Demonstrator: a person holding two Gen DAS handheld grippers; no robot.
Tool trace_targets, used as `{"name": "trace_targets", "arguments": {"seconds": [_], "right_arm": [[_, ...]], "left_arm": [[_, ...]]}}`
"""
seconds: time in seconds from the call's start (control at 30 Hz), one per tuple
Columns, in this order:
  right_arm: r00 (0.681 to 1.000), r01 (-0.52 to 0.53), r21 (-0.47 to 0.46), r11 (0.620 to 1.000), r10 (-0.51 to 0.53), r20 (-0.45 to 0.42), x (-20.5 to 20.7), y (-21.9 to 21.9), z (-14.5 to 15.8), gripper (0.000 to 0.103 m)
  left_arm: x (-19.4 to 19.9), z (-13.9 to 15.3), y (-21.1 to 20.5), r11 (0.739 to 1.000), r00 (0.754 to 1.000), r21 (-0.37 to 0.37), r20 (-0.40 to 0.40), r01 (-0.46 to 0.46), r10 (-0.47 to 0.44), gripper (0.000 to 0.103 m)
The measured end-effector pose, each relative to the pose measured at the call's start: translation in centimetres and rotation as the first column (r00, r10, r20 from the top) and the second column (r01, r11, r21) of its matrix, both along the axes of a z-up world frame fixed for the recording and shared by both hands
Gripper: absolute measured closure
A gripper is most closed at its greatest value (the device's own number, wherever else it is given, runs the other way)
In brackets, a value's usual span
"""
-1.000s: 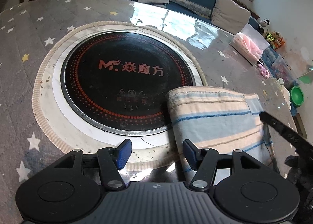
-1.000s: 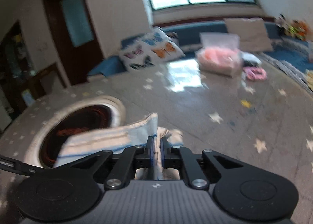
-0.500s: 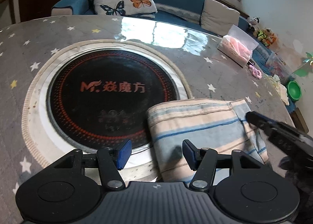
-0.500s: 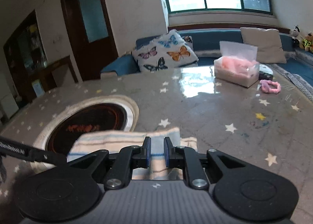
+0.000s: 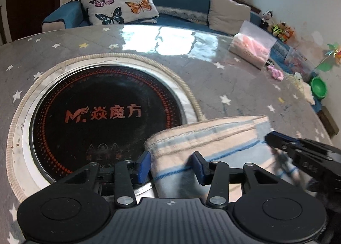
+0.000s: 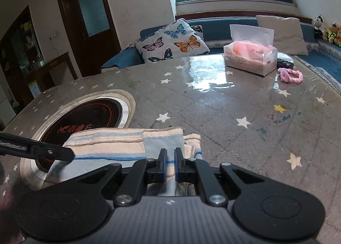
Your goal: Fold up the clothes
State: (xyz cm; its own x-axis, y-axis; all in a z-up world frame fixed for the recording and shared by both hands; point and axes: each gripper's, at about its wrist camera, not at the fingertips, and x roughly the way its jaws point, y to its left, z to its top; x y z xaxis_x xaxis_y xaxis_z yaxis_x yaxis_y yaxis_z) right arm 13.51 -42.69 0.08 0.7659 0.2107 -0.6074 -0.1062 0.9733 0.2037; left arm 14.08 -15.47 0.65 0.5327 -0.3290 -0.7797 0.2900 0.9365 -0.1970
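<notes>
Jaws: left gripper (image 5: pixel 170 166) open around the striped cloth's (image 5: pixel 213 143) near edge; right gripper (image 6: pixel 169 164) nearly closed, apparently pinching cloth. Cloth lies folded at cooktop's (image 5: pixel 102 116) 4 o'clock rim. Risk: uneven pull skews the fold.

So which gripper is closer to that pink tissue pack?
Right. The right gripper is at the striped cloth's end nearer the tissue pack; the left gripper is at the cooktop end, farther away.
</notes>
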Motion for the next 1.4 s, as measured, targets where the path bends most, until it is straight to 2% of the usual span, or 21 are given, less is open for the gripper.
{"name": "trace_targets", "arguments": {"seconds": [0.2,0.3,0.37,0.47,0.5,0.67,0.73,0.93,1.07,1.2,1.4], "right_arm": [[1.000,-0.010,-0.006,1.000,0.010,-0.002,0.0,-0.1,0.0,0.099],[1.000,-0.012,-0.019,1.000,0.012,-0.003,0.0,0.1,0.1,0.098],[1.000,-0.013,-0.022,1.000,0.013,-0.004,0.0,0.1,0.1,0.098],[1.000,-0.014,-0.019,1.000,0.014,-0.003,0.0,0.1,0.1,0.098],[1.000,-0.015,-0.018,1.000,0.015,-0.002,0.0,0.1,0.1,0.098],[1.000,-0.018,-0.010,1.000,0.018,0.000,0.0,-0.1,0.0,0.098],[1.000,-0.021,-0.012,1.000,0.021,-0.001,0.0,-0.1,0.0,0.098],[0.999,-0.045,-0.013,0.999,0.045,0.014,-0.3,-0.3,0.9,0.093],[0.997,-0.073,-0.032,0.997,0.073,-0.009,0.1,-0.2,0.3,0.093],[0.996,-0.093,-0.042,0.995,0.093,0.002,-0.5,-0.9,1.2,0.090],[0.996,-0.090,-0.067,0.994,0.091,0.014,-2.7,-1.8,2.5,0.088]], "left_arm": [[0.0,0.4,-0.1,1.000,0.999,0.030,0.034,-0.005,0.004,0.059],[-0.5,1.7,-1.2,0.999,0.995,0.028,0.091,0.026,-0.028,0.059],[-0.4,2.1,-2.2,0.998,0.993,0.009,0.100,0.068,-0.068,0.059],[0.4,1.6,-3.9,0.994,0.990,0.013,0.091,0.109,-0.110,0.060],[0.8,1.2,-4.4,0.993,0.990,0.006,0.078,0.121,-0.121,0.063],[2.4,-0.4,-5.4,0.993,0.992,0.006,0.039,0.121,-0.121,0.066],[2.5,-0.2,-5.6,0.992,0.991,0.015,0.039,0.124,-0.125,0.066],[1.7,1.1,-6.4,0.986,0.983,-0.004,0.084,0.166,-0.165,0.066],[1.8,0.0,-7.7,0.982,0.979,0.058,0.085,0.179,-0.183,0.064],[1.2,0.7,-7.2,0.982,0.978,0.042,0.096,0.183,-0.186,0.064],[-1.6,1.1,-6.5,0.968,0.964,0.037,0.090,0.247,-0.249,0.061]]}}
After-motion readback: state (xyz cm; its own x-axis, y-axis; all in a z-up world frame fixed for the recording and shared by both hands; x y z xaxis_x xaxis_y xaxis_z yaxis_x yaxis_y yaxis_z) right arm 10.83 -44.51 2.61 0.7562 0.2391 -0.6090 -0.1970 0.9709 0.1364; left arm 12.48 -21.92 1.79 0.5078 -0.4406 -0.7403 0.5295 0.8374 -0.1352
